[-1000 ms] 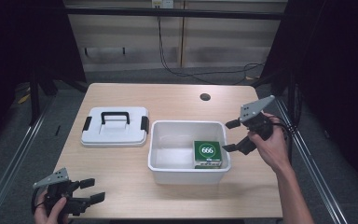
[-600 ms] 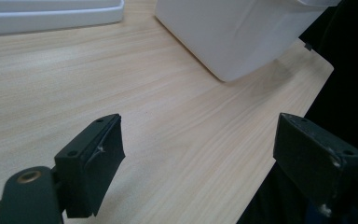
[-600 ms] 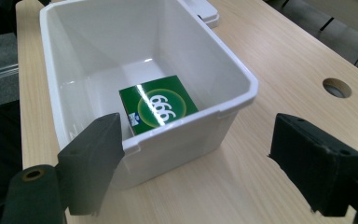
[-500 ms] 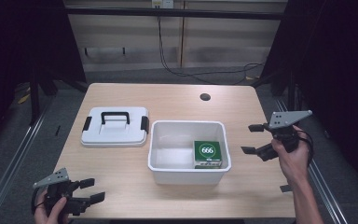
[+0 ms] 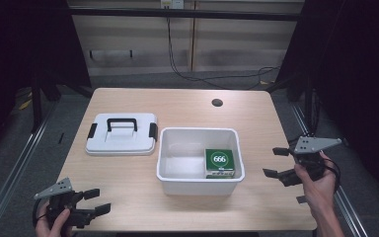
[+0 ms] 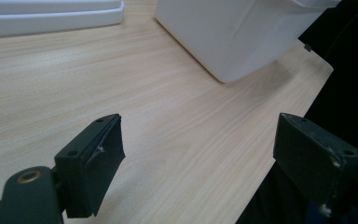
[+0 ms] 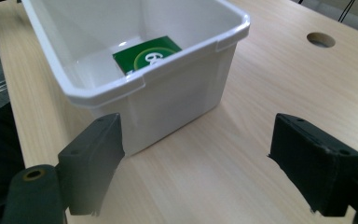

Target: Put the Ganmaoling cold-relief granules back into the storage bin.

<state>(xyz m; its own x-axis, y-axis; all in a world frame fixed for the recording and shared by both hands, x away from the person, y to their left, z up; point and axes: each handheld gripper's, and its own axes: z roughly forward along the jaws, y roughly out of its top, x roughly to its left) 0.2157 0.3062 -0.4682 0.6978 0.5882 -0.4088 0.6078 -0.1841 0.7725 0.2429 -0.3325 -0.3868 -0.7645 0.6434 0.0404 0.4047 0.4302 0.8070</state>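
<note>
The green box (image 5: 220, 162) is laid flat at the right end of the white bin (image 5: 168, 170), its label reading upright; both the right gripper (image 5: 278, 162) at the frame's right and the left gripper (image 5: 96, 201) at lower left are held open, bare tabletop (image 5: 187, 106) around them

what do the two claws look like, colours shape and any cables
Both are black two-jaw tools. The left claw and right claw each carry a grey three-cornered plate on top. Jaws are blocky black pads with small screw holes, edges scuffed. A thin black cable loops beside the right one. No sleeves show.
</note>
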